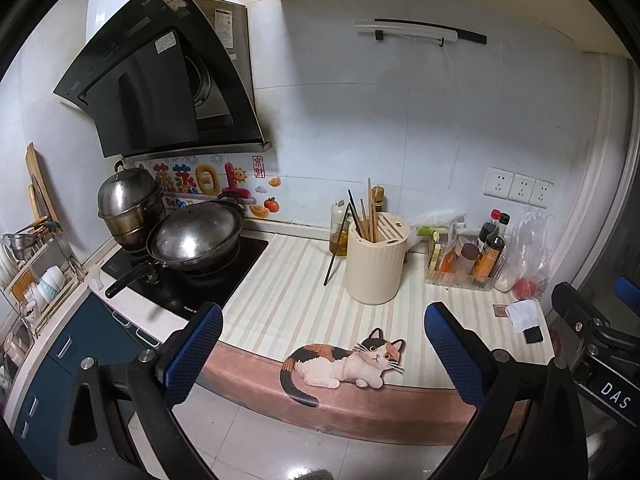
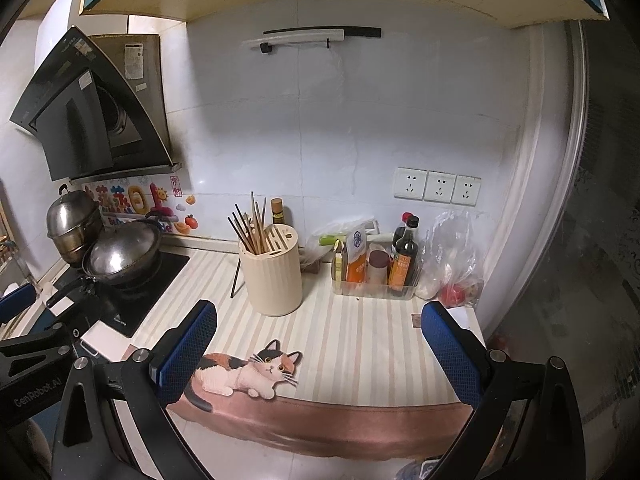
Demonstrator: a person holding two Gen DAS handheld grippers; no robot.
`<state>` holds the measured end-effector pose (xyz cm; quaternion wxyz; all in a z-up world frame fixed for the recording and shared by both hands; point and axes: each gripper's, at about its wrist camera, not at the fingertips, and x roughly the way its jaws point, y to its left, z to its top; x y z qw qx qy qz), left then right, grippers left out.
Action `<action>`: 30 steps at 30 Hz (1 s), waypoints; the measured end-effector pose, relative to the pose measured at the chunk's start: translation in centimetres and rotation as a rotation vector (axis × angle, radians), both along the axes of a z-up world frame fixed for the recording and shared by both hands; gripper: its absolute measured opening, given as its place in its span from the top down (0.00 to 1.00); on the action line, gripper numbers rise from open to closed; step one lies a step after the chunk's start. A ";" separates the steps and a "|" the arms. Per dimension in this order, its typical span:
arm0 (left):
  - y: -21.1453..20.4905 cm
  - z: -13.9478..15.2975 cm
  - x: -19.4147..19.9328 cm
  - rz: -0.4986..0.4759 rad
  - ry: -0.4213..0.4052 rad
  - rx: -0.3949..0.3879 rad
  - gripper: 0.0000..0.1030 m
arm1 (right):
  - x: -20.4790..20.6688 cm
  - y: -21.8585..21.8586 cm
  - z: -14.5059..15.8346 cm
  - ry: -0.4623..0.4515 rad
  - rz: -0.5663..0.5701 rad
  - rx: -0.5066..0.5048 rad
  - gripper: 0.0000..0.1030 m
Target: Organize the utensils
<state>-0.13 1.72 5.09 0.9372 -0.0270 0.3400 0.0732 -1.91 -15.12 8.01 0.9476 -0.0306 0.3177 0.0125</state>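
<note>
Kitchen bench (image 1: pixel 304 280) holds a cream holder (image 1: pixel 376 260) full of chopsticks (image 1: pixel 370 216). One black chopstick (image 1: pixel 336 246) leans outside. Both grippers, left (image 1: pixel 320 344) and right (image 2: pixel 320 344), have jaws wide apart, gripping nothing.

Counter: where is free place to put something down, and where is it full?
Free: the striped mat between the holder, the cat picture and the bottle tray. Crowded: the stove with pans, and the right corner by the plastic bag.
</note>
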 end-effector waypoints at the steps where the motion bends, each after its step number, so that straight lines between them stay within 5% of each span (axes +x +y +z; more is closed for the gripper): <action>1: 0.0 -0.1 -0.1 -0.002 0.001 0.000 0.00 | 0.0 0.1 -0.1 0.004 0.002 0.000 0.00; 30: 0.1 -0.6 -0.2 -0.007 0.013 -0.002 0.00 | -0.2 0.3 -0.8 0.024 -0.002 -0.017 0.00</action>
